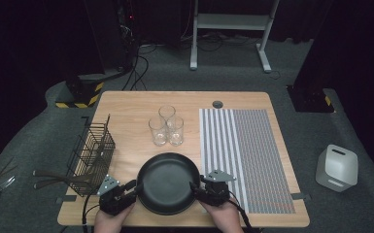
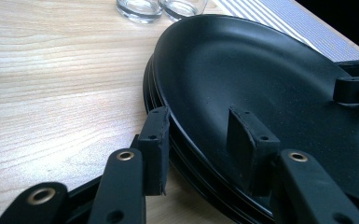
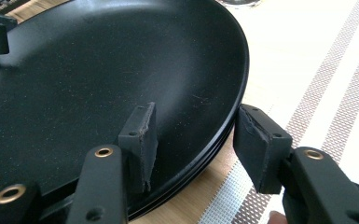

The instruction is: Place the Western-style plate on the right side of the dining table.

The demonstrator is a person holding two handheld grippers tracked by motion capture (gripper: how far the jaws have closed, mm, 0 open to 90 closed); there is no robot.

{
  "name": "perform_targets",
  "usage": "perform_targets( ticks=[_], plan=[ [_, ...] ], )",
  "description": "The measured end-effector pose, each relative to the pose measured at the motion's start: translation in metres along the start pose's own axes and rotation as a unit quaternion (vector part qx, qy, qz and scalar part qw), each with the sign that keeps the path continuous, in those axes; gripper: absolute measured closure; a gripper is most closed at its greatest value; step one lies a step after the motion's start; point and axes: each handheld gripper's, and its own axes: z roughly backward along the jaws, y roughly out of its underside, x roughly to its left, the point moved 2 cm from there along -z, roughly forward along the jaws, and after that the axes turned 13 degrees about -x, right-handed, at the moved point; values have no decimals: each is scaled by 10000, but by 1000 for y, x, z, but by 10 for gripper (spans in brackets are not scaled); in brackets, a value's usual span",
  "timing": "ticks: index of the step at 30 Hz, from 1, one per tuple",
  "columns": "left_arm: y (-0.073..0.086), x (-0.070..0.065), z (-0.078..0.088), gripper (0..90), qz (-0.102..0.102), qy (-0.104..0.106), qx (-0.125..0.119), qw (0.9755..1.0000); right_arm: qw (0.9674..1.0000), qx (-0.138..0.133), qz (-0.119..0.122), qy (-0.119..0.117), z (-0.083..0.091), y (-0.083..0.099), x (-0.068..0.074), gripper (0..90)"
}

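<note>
A stack of black plates (image 1: 167, 182) sits at the near edge of the wooden table (image 1: 131, 104), midway between its left and right sides, with a handheld gripper at each flank. The left gripper (image 1: 132, 187) straddles the stack's left rim; in the left gripper view one pad (image 2: 155, 144) stands outside the rim and the other pad (image 2: 247, 140) rests over the top plate's inner surface, with a gap showing on the outer side — parted jaws, not clenched on anything. The right gripper (image 1: 196, 190) mirrors it at the right rim: its view shows one pad (image 3: 140, 135) inside the top plate and the other pad (image 3: 258, 144) clear of the edge over the striped mat (image 1: 245, 155), so those jaws are released too.

Just beyond the stack, three clear drinking glasses (image 1: 166, 126) stand bunched together toward the table's middle. To the left, a black wire basket (image 1: 93, 153) stands upright near the table's left edge. The striped mat covers the table's right portion — running from far to near. A person's hands grip both tools from the bottom of the high view.
</note>
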Motion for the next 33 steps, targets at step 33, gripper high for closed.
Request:
perform_targets(
  ticks=[33],
  plan=[
    [0,-7,-7,619,7,188,-124,9997,9998,10,9,213,3,-6,-5,500]
  ],
)
